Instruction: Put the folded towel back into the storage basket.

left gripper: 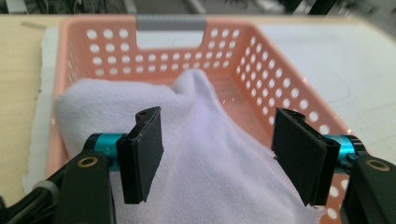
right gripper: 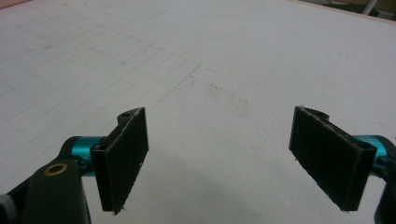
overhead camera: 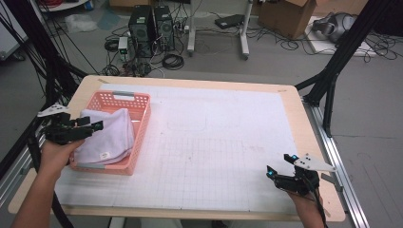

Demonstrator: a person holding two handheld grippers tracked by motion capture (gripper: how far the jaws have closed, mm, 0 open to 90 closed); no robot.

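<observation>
From the left gripper view we lose the near edge of the soft white terry towel [left gripper: 205, 154] below the frame, and the towel hides most of the floor of the pink perforated plastic basket [left gripper: 289, 93]. The towel lies crumpled inside that basket, directly under and ahead of our left hand-held gripper [left gripper: 217, 156], whose jaws stand wide, the towel untouched below them. The basket has a grey handle [left gripper: 171, 22] at its far end. Our right hand-held gripper [right gripper: 217, 158] gapes wide over the white gridded counter [right gripper: 224, 70], well apart from the basket.
</observation>
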